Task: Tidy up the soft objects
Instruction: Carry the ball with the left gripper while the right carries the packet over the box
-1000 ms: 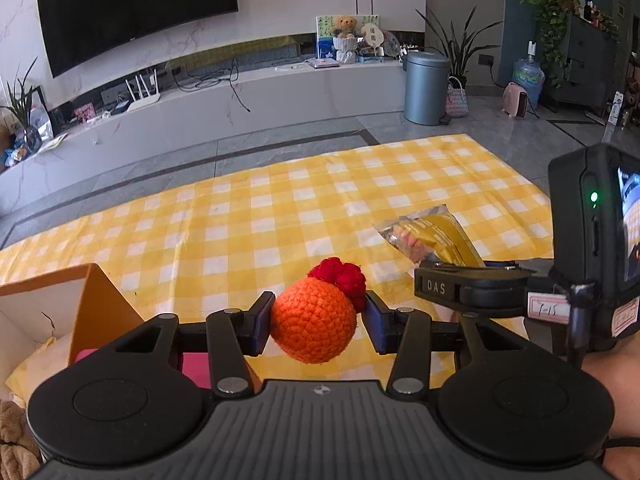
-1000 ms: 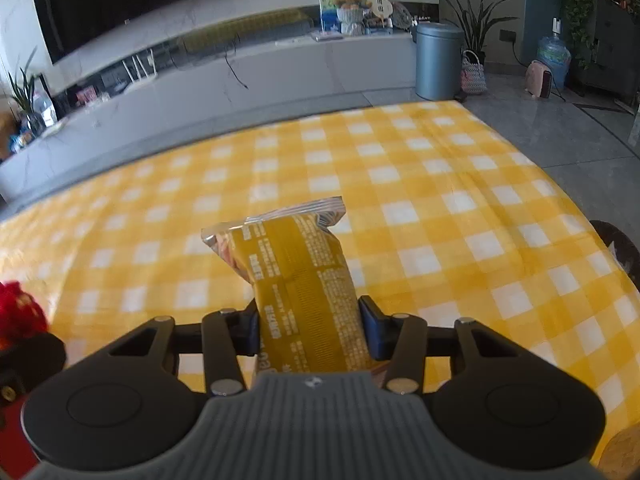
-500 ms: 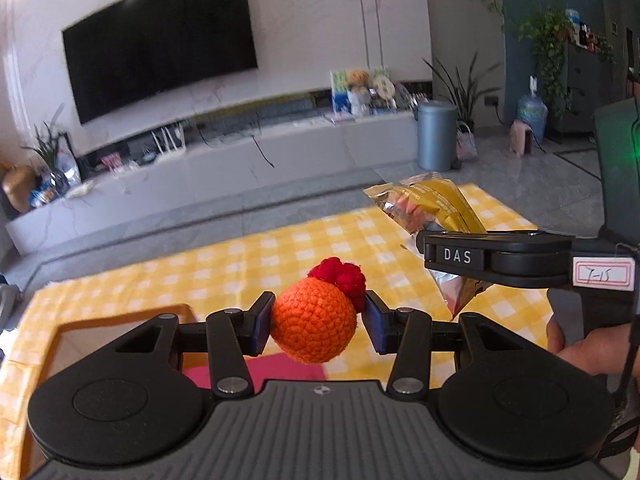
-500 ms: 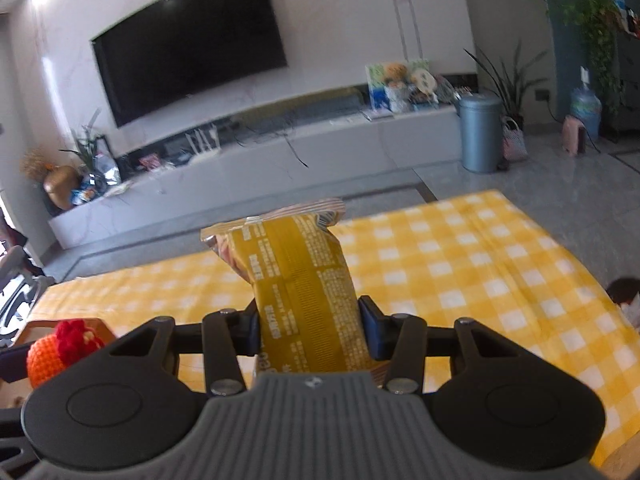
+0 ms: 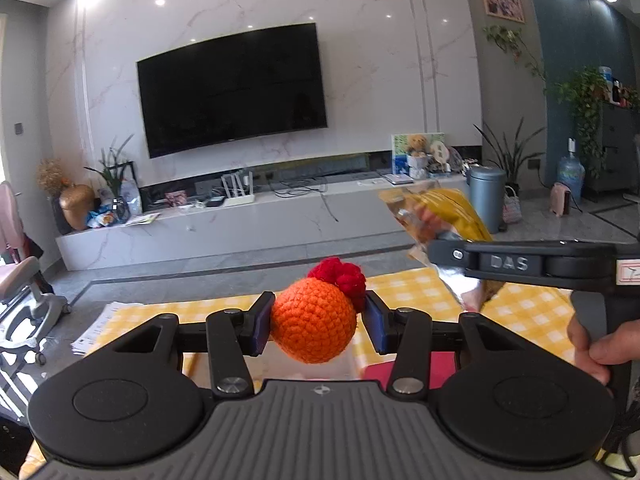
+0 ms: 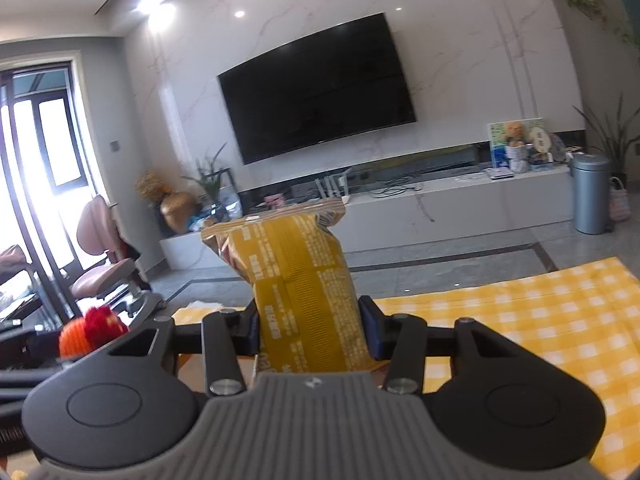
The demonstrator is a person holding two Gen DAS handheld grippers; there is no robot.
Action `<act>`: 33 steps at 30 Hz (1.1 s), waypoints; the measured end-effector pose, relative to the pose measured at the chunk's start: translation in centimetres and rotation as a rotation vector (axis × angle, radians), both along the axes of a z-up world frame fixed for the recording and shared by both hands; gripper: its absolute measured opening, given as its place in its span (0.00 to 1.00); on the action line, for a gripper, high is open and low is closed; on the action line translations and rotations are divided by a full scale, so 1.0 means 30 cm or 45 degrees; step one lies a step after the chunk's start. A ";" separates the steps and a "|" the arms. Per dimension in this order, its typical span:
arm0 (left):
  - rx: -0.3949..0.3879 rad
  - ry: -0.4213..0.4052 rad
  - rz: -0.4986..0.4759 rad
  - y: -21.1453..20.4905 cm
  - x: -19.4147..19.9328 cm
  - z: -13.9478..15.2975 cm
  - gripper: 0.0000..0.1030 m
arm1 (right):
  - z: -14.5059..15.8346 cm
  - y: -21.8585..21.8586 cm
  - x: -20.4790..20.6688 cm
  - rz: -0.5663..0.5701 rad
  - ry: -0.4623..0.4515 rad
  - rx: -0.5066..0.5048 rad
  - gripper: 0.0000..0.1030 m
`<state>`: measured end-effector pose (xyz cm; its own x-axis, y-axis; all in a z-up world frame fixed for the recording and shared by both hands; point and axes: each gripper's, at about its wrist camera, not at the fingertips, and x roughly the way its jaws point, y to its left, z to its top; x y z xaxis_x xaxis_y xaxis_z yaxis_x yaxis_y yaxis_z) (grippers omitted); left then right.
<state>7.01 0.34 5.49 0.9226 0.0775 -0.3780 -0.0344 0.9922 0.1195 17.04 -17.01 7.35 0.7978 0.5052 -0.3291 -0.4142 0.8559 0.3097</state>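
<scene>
Above the yellow checked cloth (image 6: 560,320) I hold both picks clamped: left gripper (image 5: 316,326) on the orange crocheted ball (image 5: 314,330), right gripper (image 6: 310,330) on the yellow foil snack packet (image 6: 300,280). Neither is stowed yet.

Ahead of me the yellow checked cloth (image 6: 540,320) lies bare, open for passage. On my right the right gripper (image 5: 452,256), clamping its yellow packet (image 5: 444,208), blocks that side.
</scene>
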 end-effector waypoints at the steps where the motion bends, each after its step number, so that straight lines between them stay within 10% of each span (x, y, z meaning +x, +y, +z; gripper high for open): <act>1: -0.014 -0.010 0.019 0.030 -0.007 -0.002 0.52 | 0.000 0.020 -0.004 0.018 0.005 -0.009 0.46; 12: -0.398 0.029 0.169 0.468 0.027 -0.118 0.52 | -0.067 0.298 0.025 0.200 0.216 -0.082 0.46; 18: -0.559 0.083 0.247 0.660 -0.006 -0.173 0.52 | -0.195 0.570 0.119 0.266 0.325 -0.351 0.46; 33: -0.722 0.184 0.226 0.745 0.003 -0.246 0.52 | -0.444 0.949 0.360 0.449 0.555 -0.823 0.46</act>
<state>7.09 22.70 -1.89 0.8504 -0.0244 -0.5255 -0.2282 0.8830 -0.4102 27.84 11.46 -5.96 0.3642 0.3075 -0.8791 -0.6466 0.7628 -0.0010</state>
